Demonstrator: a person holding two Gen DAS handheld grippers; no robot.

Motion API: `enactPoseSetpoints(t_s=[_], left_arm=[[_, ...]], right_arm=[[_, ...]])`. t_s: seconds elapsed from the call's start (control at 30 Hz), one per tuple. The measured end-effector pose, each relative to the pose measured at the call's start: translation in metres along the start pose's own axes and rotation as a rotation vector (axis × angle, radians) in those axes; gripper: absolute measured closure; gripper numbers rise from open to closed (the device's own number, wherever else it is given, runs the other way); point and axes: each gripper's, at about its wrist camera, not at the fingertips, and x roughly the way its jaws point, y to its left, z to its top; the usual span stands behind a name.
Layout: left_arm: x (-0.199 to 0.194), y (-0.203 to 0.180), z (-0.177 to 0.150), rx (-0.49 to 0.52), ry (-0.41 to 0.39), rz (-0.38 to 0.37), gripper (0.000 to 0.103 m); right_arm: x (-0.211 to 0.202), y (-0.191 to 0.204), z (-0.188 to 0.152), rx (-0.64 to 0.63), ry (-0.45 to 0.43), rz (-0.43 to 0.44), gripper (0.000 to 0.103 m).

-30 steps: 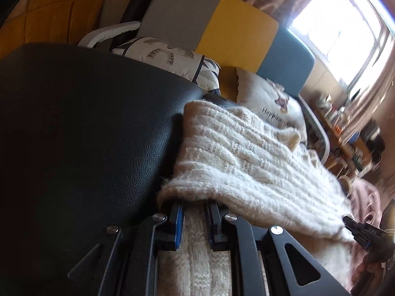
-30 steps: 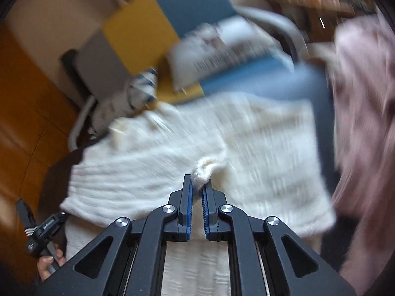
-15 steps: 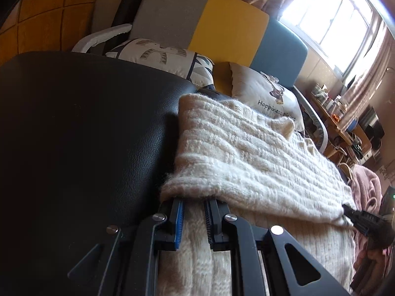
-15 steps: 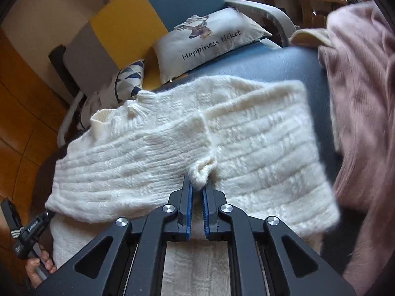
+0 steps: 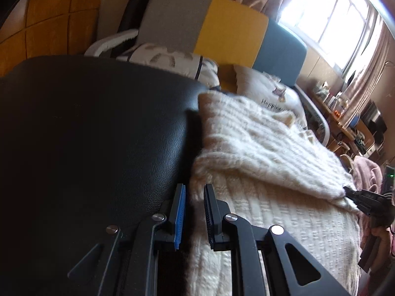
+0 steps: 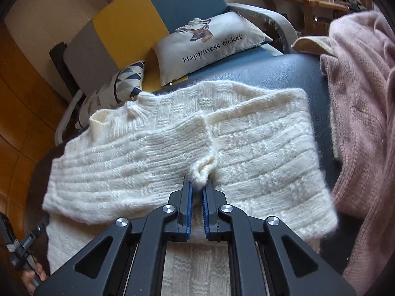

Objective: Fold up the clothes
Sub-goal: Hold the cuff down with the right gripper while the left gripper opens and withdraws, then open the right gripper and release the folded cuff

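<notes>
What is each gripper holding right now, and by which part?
The right gripper pinches the white sweater by a small bunched-up bit near its middle. The left gripper is open, holding nothing.

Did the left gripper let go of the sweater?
Yes. The left gripper has opened and backed off the sweater fold, toward the camera, against the black cushion.
</notes>
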Motion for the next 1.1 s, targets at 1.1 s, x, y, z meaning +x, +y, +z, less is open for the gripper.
enactPoseSetpoints(t_s=[1.1], left_arm=[[0.074,-0.069,0.046,0.164,0.103,0.032,0.085]], right_arm=[[-0.01,-0.019,0.002,0.066,-0.008,-0.003,0.09]])
